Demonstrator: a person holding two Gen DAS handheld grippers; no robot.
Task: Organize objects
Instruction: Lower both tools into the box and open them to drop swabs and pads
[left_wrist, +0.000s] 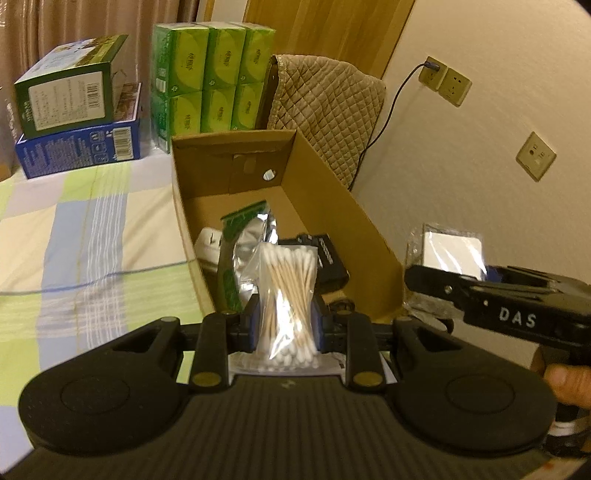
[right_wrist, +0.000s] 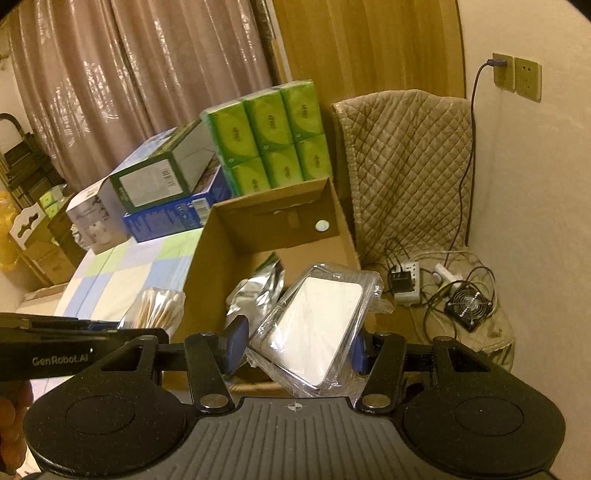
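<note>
My left gripper (left_wrist: 284, 317) is shut on a clear bag of cotton swabs (left_wrist: 288, 299), held upright just in front of the near end of an open cardboard box (left_wrist: 332, 206). The box holds a silver and green foil pouch (left_wrist: 243, 243), a white item (left_wrist: 208, 243) and a black item (left_wrist: 328, 258). My right gripper (right_wrist: 295, 343) is shut on a white flat case wrapped in clear plastic (right_wrist: 314, 325), held tilted above the box's near right corner (right_wrist: 343, 236). The case also shows in the left wrist view (left_wrist: 450, 254), and the swabs in the right wrist view (right_wrist: 157, 306).
The box lies on a bed with a checked sheet (left_wrist: 85, 229). Green tissue packs (left_wrist: 210, 77), a green carton (left_wrist: 70, 96) and a blue carton (left_wrist: 77, 151) are stacked behind. A quilted chair (right_wrist: 406, 166) with a power strip (right_wrist: 406, 284), cables and small fan (right_wrist: 467, 302) is right.
</note>
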